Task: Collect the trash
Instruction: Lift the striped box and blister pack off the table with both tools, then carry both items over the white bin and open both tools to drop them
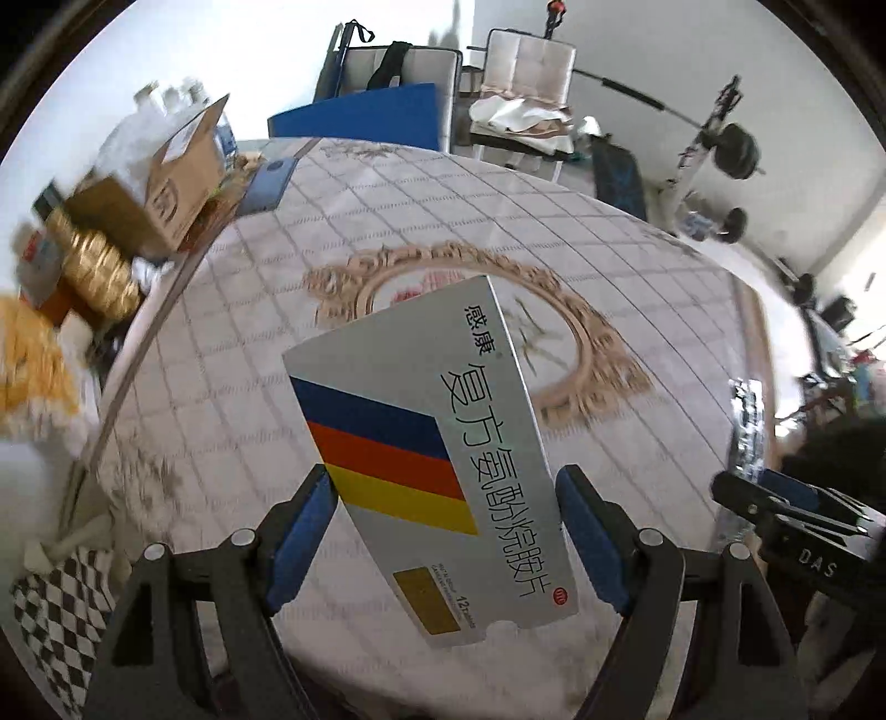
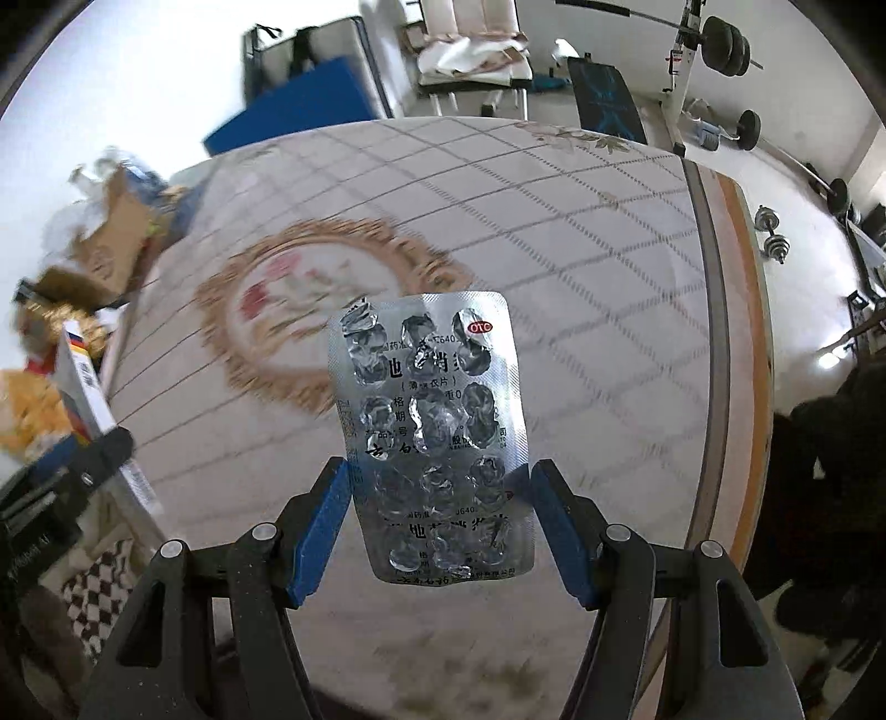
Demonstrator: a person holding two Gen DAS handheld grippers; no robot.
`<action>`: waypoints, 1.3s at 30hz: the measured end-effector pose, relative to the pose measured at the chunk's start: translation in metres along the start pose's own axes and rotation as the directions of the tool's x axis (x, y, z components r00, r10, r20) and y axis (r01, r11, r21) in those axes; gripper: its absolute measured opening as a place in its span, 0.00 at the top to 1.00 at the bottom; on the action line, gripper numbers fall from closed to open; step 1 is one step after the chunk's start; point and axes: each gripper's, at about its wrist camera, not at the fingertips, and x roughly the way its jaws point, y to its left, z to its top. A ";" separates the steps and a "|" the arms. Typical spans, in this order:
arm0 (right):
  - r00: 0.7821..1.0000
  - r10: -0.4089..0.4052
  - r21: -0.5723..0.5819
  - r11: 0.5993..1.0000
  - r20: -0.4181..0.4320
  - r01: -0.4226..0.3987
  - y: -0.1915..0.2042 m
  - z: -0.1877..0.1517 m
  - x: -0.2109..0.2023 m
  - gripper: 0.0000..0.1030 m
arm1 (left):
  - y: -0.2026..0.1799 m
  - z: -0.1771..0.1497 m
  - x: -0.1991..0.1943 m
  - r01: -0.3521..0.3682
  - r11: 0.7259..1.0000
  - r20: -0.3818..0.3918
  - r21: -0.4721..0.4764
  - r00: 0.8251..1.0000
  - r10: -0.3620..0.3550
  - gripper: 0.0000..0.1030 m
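My left gripper (image 1: 446, 493) is shut on a flat silver medicine box (image 1: 426, 437) with blue, red and yellow stripes and holds it above the patterned table (image 1: 637, 277). My right gripper (image 2: 440, 487) is shut on an empty silver blister pack (image 2: 434, 426) with burst foil pockets, held upright above the same table (image 2: 581, 249). The left gripper with its box (image 2: 83, 387) shows at the left edge of the right wrist view. The right gripper (image 1: 797, 515) shows at the right edge of the left wrist view.
Off the table's left edge lie a cardboard box (image 1: 166, 183), a gold ribbed object (image 1: 99, 266), yellow-white fabric (image 1: 33, 371) and a checkered cloth (image 1: 61, 615). Beyond the table stand a blue board (image 1: 360, 119), chairs (image 1: 526, 66) and a weight bench with dumbbells (image 2: 714, 50).
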 end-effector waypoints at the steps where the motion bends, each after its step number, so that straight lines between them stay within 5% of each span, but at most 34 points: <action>1: 1.000 0.005 0.000 1.000 0.006 -0.005 0.009 -0.021 -0.010 0.33 | 0.007 -0.016 -0.010 0.014 1.000 0.003 0.000 1.000 -0.014 0.23; 7: 0.999 0.033 0.026 0.999 -0.033 -0.033 0.047 -0.144 -0.038 0.33 | 0.053 -0.119 -0.045 0.118 0.993 -0.050 -0.028 0.992 -0.119 0.23; 13: 0.977 0.095 0.085 0.993 -0.193 -0.079 0.067 -0.266 -0.001 0.33 | 0.109 -0.221 -0.022 0.127 0.984 -0.196 -0.123 0.969 -0.149 0.23; 18: 0.931 0.112 0.102 0.991 -0.348 -0.081 0.069 -0.348 0.075 0.33 | 0.147 -0.295 0.053 0.080 0.971 -0.347 -0.225 0.925 -0.156 0.23; 22: 0.904 0.077 0.090 0.995 -0.420 -0.043 0.058 -0.394 0.167 0.33 | 0.159 -0.333 0.164 0.059 0.967 -0.447 -0.249 0.878 -0.169 0.23; 27: 0.910 0.008 0.073 0.997 -0.414 0.025 0.035 -0.425 0.292 0.33 | 0.156 -0.356 0.298 0.093 0.970 -0.511 -0.224 0.836 -0.198 0.23; 33: 0.922 -0.017 0.066 0.997 -0.386 0.046 0.008 -0.421 0.407 0.33 | 0.147 -0.381 0.426 0.184 0.949 -0.590 -0.256 0.748 -0.304 0.23; 39: 0.949 -0.018 0.018 1.000 -0.316 0.025 0.012 -0.410 0.458 0.33 | 0.132 -0.389 0.460 0.207 0.954 -0.586 -0.215 0.754 -0.296 0.15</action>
